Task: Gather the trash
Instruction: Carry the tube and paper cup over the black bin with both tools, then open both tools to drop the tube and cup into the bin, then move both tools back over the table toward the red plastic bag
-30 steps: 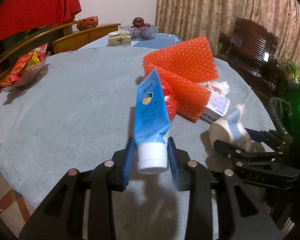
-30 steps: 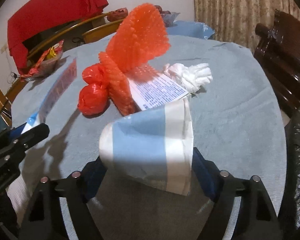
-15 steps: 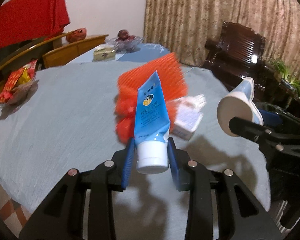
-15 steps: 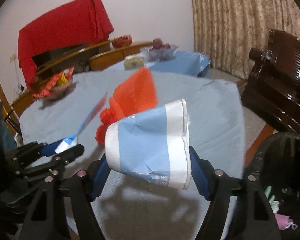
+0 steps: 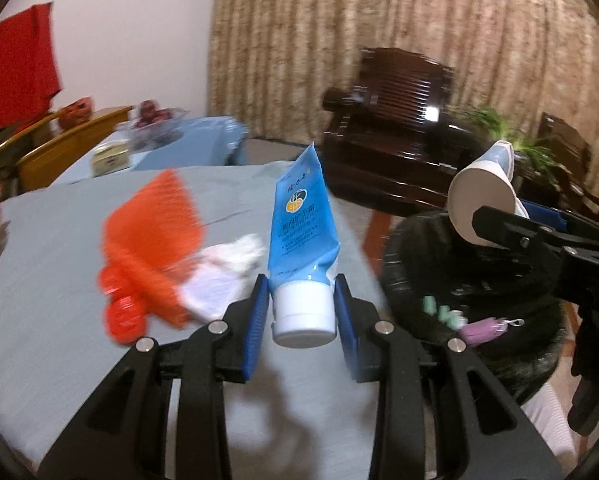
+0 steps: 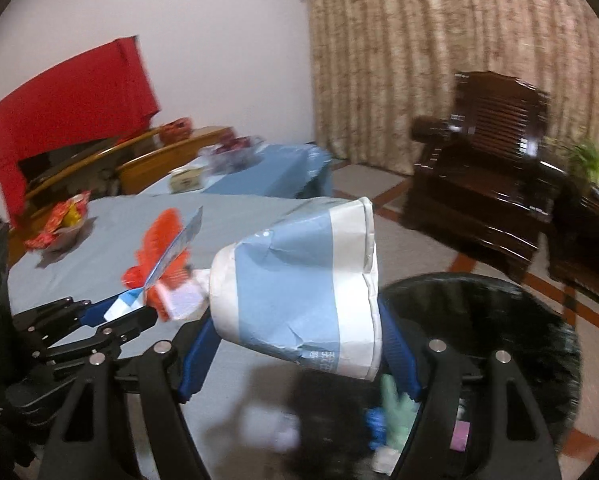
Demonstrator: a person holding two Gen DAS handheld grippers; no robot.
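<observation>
My left gripper (image 5: 301, 312) is shut on a blue tube (image 5: 301, 236) with a white cap, held upright above the grey table (image 5: 59, 248) near its right edge. My right gripper (image 6: 295, 344) is shut on a crumpled blue-and-white paper cup (image 6: 299, 292), held over the black-lined trash bin (image 6: 499, 320). The bin also shows in the left wrist view (image 5: 459, 280), right of the table, with small trash inside. The cup (image 5: 481, 196) and right gripper appear there above the bin. Orange foam netting (image 5: 151, 232), a red ball (image 5: 123, 316) and white paper (image 5: 219, 276) lie on the table.
A dark wooden armchair (image 6: 491, 152) stands behind the bin before a curtain. A snack bag (image 6: 59, 224) sits at the table's far left. A second blue-covered table (image 6: 259, 176) with a fruit bowl and wooden chairs stand behind.
Both grippers have lifted and swung right from the table toward the bin, each keeping its item. The cup now hangs over the bin opening.
</observation>
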